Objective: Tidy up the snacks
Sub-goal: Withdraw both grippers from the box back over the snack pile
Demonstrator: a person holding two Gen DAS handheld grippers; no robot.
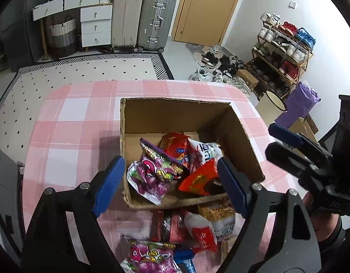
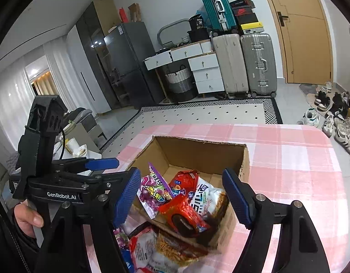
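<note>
On the pink checked worktop (image 1: 72,113): one cardboard box (image 1: 175,113) holding five snack packets; loose packets (image 1: 197,227) heaped beside it. Left tool (image 1: 170,186) and right tool (image 2: 181,198): both released, empty.

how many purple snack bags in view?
2. One purple snack bag inside the cardboard box, one purple snack bag on the table below it; others may be buried.

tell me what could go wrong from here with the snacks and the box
1. The red packet leans over the cardboard box's near wall, so it might slide out.
2. Loose packets lie on the table against that wall; both open tools, left tool and right tool, may nudge the box when reaching for them.
</note>
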